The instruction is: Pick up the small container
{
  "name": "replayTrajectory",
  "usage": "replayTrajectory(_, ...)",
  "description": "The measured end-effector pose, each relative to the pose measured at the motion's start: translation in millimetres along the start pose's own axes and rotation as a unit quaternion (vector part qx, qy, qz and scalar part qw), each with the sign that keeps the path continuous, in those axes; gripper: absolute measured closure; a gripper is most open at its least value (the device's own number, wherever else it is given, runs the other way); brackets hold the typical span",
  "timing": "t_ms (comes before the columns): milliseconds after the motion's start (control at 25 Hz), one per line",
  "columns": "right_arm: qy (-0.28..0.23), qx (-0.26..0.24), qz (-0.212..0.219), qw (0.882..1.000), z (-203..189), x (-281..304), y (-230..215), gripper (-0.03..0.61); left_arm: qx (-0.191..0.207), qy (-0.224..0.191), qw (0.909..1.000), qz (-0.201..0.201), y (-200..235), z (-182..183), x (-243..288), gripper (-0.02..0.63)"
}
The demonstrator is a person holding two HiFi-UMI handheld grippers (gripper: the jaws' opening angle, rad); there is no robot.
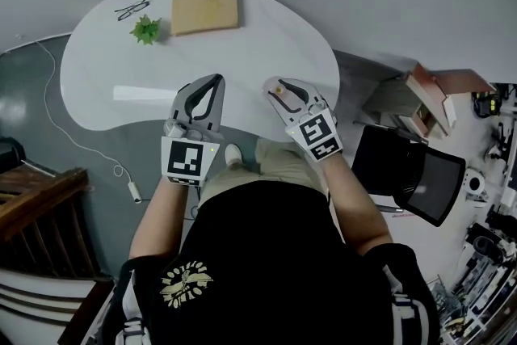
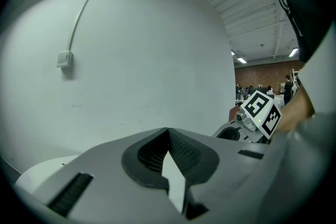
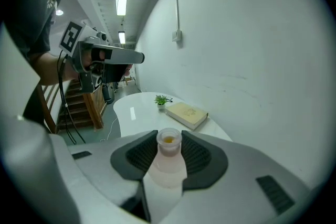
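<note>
Head view: my left tongs (image 1: 215, 85) and right tongs (image 1: 276, 86) hang side by side over the near edge of the table (image 1: 242, 52). The container (image 1: 279, 92) sits in the tip of the right tongs. A book (image 1: 206, 9) and a plant (image 1: 146, 30) lie well apart at the far side.

Left gripper view: the left tongs (image 2: 168, 131) are closed tip to tip with nothing between them, aimed at a bare wall.

Right gripper view: the right tongs (image 3: 169, 140) are clamped on the container (image 3: 168, 168), pads pressing both its sides just under the rim. Its mouth is open, with something yellow inside, and the table (image 3: 137, 108) looks far below, so I judge it lifted clear.

To do this well, I would keep the container upright, hold the squeeze even, and move slowly so nothing spills or slips.
</note>
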State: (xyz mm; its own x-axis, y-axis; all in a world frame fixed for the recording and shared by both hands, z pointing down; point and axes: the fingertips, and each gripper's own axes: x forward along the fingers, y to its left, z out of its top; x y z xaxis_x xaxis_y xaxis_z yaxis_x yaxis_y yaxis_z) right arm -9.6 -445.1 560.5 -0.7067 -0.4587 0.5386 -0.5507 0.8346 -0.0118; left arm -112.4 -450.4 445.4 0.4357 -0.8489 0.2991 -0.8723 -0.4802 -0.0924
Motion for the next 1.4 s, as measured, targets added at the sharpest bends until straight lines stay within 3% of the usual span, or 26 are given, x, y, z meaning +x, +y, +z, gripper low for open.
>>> replayTrajectory(880, -0.031, -0.002, -0.027, 0.999, 112.2, -80.4, 20.4, 0.422, 0.019, -0.054, 0.9979, -0.029, -3.4, 62.3, -48.0, 0.594)
replayTrajectory(1400, -0.029, 0.007, -0.053, 0.998, 118.1, -93.0, 27.7, 0.422, 0.016, -0.058, 0.9966, -0.055, -8.7, 60.6, -52.2, 0.594)
